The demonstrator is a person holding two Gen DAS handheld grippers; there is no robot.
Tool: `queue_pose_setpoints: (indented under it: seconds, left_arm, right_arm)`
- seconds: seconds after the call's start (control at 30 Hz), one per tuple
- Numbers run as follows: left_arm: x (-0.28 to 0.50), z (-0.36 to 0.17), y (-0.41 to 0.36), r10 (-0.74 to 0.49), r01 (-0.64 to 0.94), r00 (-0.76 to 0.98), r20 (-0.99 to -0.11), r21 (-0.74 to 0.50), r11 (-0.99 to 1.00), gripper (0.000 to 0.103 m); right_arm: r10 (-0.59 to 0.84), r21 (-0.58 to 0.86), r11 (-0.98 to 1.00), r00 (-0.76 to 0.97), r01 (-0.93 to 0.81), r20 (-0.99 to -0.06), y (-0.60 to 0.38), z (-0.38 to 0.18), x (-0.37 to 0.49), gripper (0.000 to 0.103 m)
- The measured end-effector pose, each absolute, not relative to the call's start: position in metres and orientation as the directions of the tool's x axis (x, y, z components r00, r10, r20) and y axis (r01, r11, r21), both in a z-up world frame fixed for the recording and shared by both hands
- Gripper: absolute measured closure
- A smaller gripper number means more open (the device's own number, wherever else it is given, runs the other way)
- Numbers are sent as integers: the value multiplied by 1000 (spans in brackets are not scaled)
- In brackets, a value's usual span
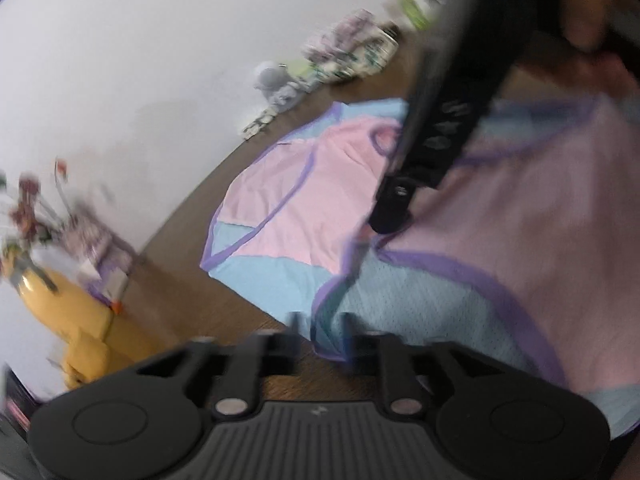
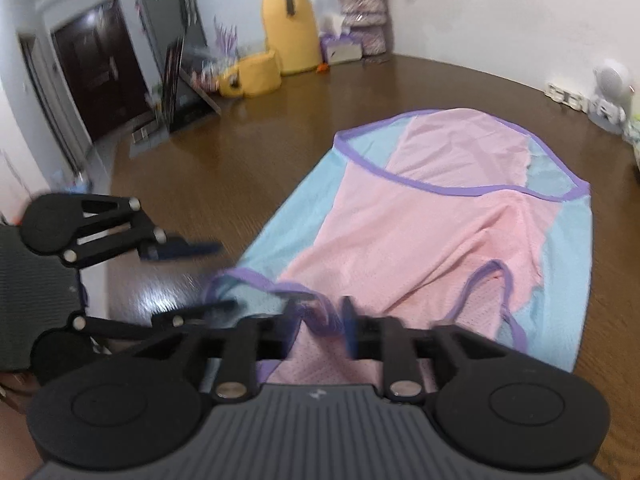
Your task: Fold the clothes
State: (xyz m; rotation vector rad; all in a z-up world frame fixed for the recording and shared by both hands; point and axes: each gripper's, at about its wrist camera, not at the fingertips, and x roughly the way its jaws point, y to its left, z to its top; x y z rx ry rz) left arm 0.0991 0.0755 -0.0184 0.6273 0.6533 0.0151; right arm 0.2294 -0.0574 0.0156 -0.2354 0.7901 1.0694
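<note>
Right claw [image 2: 320, 320] parted around purple strap, left claw [image 2: 192, 276] spread beside garment [image 2: 420, 216] on worktop [image 2: 240, 152]; one fold laid, more left.

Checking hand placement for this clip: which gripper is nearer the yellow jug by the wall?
Left. The left gripper sits at the garment's edge on the yellow jug's side; the right gripper is over the cloth, farther away.

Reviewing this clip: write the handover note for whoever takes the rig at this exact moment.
Left gripper: jaws open, the garment's purple-trimmed near edge between them, not pinched.
Right gripper: jaws open, purple strap bunched between the fingers, no firm grip visible.
Garment: pink and blue top, on the brown table, far part lying flat, near edge rumpled.
Done: laid out, partly folded.
Left: likely regrip, finish folding.
</note>
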Motion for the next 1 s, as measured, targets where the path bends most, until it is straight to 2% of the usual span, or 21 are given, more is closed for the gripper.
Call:
queue_pose_setpoints:
  seconds: [0.07, 0.3, 0.33, 0.4, 0.47, 0.57, 0.6, 0.67, 0.87, 1.0]
  left_arm:
    - [92, -6, 82, 172, 147, 821, -545, 492, 858, 45]
    - [92, 17, 81, 46, 171, 858, -511, 369, 914, 48]
    - [97, 16, 76, 31, 185, 858, -513, 365, 912, 51]
    - [106, 13, 66, 0, 224, 845, -535, 354, 908, 70]
    - [113, 6, 61, -25, 260, 827, -562, 342, 903, 81]
    - [121, -6, 60, -34, 283, 803, -595, 329, 901, 83]
    - [123, -9, 61, -29, 281, 796, -604, 327, 902, 83]
    - [126, -15, 63, -19, 277, 781, -624, 320, 906, 83]
    - [124, -17, 67, -19, 265, 777, -629, 300, 916, 83]
    - [124, -17, 65, -15, 256, 779, -627, 295, 921, 85]
  right_arm:
    - [704, 207, 501, 257, -840, -662, -73, 23, 232, 68]
    - [526, -30, 629, 453, -777, -720, -98, 27, 257, 69]
    - [499, -75, 626, 473, -776, -726, -95, 25, 262, 70]
    - [475, -125, 603, 481, -788, -737, -84, 20, 269, 75]
    - [461, -162, 573, 479, -804, -747, -70, 14, 275, 77]
    - [424, -211, 555, 492, -805, -761, -55, 4, 284, 80]
    - [412, -211, 552, 484, -807, -772, -53, 0, 286, 89]
    - [402, -214, 540, 472, -814, -784, -54, -2, 287, 99]
    - [361, -357, 512, 573, -781, -736, -82, 23, 274, 99]
    - [324, -350, 484, 536, -802, -779, -84, 7, 273, 99]
